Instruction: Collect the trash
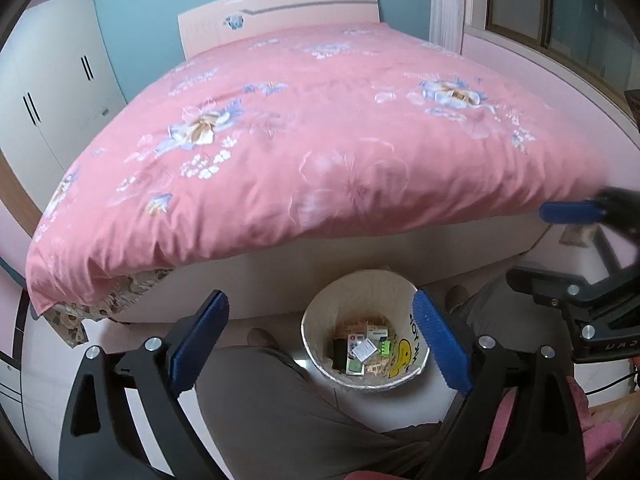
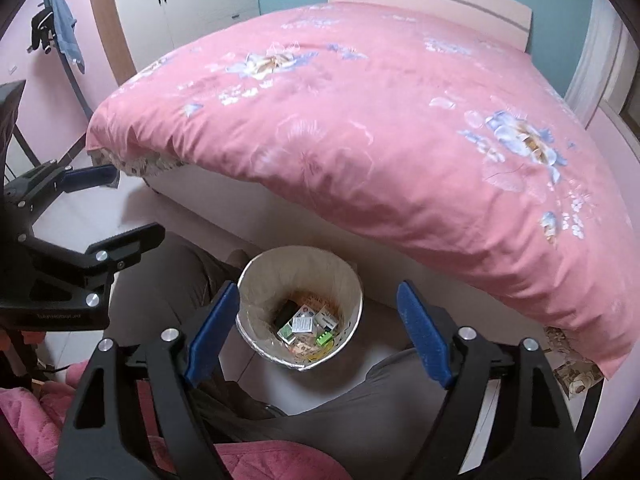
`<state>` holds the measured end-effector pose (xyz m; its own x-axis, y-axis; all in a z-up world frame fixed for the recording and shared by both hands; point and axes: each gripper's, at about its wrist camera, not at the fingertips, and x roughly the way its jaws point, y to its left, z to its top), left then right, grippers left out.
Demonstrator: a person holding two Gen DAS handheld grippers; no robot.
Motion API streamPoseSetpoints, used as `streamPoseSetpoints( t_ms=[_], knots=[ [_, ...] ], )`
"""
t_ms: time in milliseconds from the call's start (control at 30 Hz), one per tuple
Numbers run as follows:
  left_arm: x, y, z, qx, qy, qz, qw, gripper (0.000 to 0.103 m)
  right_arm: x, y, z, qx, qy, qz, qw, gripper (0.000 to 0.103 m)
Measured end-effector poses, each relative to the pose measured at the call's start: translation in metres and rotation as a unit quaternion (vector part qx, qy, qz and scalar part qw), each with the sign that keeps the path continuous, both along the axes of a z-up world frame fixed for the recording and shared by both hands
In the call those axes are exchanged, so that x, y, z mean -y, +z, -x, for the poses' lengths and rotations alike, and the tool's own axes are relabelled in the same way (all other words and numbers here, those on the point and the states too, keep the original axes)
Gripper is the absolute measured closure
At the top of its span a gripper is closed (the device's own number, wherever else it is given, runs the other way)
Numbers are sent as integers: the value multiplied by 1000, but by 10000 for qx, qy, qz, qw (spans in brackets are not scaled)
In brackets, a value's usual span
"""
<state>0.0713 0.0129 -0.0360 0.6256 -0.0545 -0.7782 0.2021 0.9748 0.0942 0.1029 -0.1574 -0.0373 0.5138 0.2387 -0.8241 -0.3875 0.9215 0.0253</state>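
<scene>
A white waste basket (image 1: 320,312) (image 2: 352,280) stands on the floor at the foot of the bed, between the person's knees. Several small boxes and wrappers (image 1: 362,350) (image 2: 308,322) lie in its bottom. My left gripper (image 1: 320,340) is open and empty, held above and in front of the basket. My right gripper (image 2: 316,336) is open and empty, also above the basket. Each gripper shows at the edge of the other's view, the right gripper (image 1: 568,240) at right and the left gripper (image 2: 100,204) at left.
A bed with a pink flowered quilt (image 1: 320,128) (image 2: 360,120) fills the view behind the basket. A white wardrobe (image 1: 52,80) stands at left. The person's grey-trousered legs (image 1: 280,408) (image 2: 360,420) flank the basket. A window (image 1: 560,8) is at right.
</scene>
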Motion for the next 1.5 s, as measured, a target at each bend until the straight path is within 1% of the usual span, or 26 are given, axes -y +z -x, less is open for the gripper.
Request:
streamPoseSetpoints(
  t_ms=[100,233,367,500,600,700,833,1067,1500],
  knots=[
    [1,8,13,152,-7,-48,9999,7,3,11,13,206,-112,-44,9997,18],
    [2,15,28,289,-2,30,9996,7,3,18,29,425,-294,-78,9986,17],
    [4,17,40,409,27,-47,9991,6,3,16,46,633,-499,3,9967,15],
    [5,16,48,457,79,38,9989,6,4,14,62,894,-686,124,9936,15],
    [5,15,52,494,193,51,9986,6,8,14,69,1036,-866,72,9908,15],
    [5,14,55,520,269,39,9983,6,14,12,73,1077,-1018,-86,9889,15],
    [7,14,58,564,309,-37,9979,6,17,11,76,1128,-1147,-119,9869,15],
    [7,15,61,644,335,-58,9973,6,17,12,80,1202,-1157,-120,9859,15],
    [5,17,63,686,354,-56,9970,6,18,13,80,1195,-1185,-157,9856,15]
  ],
)
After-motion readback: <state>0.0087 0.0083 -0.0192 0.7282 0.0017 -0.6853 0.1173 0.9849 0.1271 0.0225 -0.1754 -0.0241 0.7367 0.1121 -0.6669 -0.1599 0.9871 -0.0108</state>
